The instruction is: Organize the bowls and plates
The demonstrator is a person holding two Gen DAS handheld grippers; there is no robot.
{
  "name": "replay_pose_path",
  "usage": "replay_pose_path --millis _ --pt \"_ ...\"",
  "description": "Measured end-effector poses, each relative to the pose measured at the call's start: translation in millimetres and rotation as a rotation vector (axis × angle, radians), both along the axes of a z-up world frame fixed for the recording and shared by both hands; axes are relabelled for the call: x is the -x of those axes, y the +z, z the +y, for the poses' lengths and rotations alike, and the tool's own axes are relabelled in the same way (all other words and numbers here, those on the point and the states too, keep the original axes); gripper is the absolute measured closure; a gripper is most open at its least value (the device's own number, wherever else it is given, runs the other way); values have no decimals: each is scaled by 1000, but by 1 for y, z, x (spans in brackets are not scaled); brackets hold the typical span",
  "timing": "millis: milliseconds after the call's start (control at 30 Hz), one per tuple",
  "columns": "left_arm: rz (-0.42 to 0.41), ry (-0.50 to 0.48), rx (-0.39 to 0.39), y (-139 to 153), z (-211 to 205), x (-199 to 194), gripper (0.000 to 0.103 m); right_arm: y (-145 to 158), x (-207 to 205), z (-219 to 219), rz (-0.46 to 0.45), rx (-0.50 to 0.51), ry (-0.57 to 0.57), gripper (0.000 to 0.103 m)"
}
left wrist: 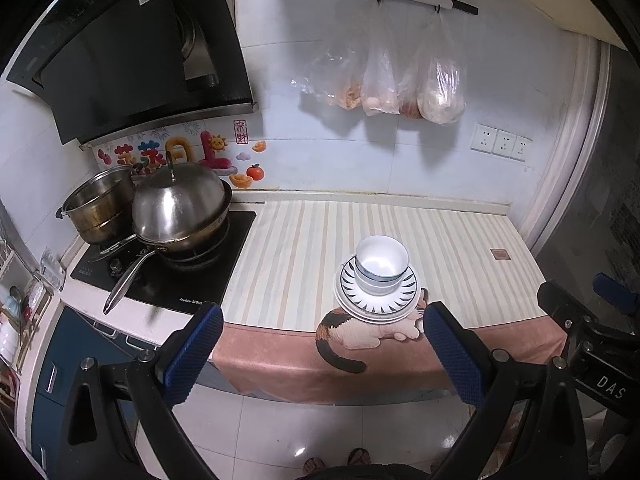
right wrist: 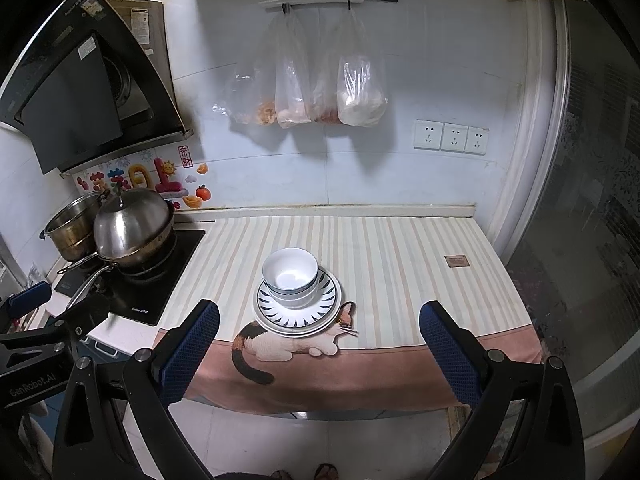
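Note:
White bowls with blue rims are nested on a stack of plates with a dark ray pattern. The stack stands on the striped cloth near the counter's front edge. My left gripper is open and empty, held back from the counter over the floor. My right gripper is open and empty too, also in front of the counter. The right gripper's body shows at the right of the left wrist view, the left gripper's body at the left of the right wrist view.
A gas hob at the left carries a lidded wok with a long handle and a steel pot. A range hood hangs above. Plastic bags hang on the wall. A cat-print cloth drapes over the counter front. A dark door stands at the right.

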State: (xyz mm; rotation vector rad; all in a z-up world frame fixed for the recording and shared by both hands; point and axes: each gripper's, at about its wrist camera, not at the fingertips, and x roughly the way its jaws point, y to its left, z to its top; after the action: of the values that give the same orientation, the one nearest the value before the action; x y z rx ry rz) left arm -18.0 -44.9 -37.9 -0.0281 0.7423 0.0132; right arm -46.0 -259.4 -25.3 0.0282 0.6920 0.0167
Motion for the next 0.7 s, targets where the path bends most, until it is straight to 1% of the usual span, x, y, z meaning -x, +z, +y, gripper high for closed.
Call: replay_pose_path --millis 267,700 --pt "-2 -4 3 4 -1 -4 0 1 -2 6 -3 2 -1 1" --pt "-1 1 11 3 0 -1 0 2 -1 11 -5 -3 -6 1"
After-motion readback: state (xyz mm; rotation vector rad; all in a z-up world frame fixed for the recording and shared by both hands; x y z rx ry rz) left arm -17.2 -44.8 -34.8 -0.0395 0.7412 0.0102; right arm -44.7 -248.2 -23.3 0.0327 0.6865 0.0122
